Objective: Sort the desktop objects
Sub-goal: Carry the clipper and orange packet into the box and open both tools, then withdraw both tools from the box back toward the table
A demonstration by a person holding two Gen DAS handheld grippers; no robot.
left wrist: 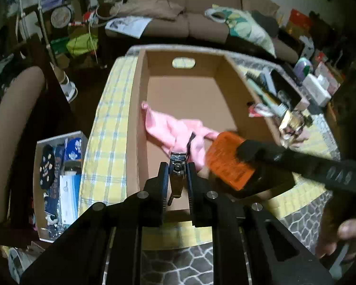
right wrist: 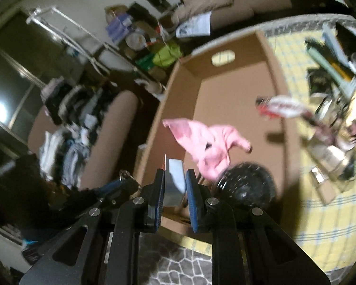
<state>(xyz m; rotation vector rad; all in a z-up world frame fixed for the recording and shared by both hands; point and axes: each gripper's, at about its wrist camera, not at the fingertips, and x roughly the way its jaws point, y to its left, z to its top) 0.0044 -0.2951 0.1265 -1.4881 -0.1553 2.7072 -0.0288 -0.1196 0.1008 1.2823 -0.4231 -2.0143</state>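
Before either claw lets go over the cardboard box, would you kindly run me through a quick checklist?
1. Left claw shut on the nail clipper: ok.
2. Right claw shut on the orange hairbrush: ok.
3. Both claws over the cardboard box: ok.
4. Bare box floor beyond the pink cloth: ok.
5. Height of either item above the box floor: cannot tell.

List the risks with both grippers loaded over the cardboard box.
1. The left gripper pinches the nail clipper only by its narrow body; it may slip out early.
2. The right gripper, shut on an orange-backed flat object, sits close to the left one; they could collide.
3. Either drop may land on the pink cloth.
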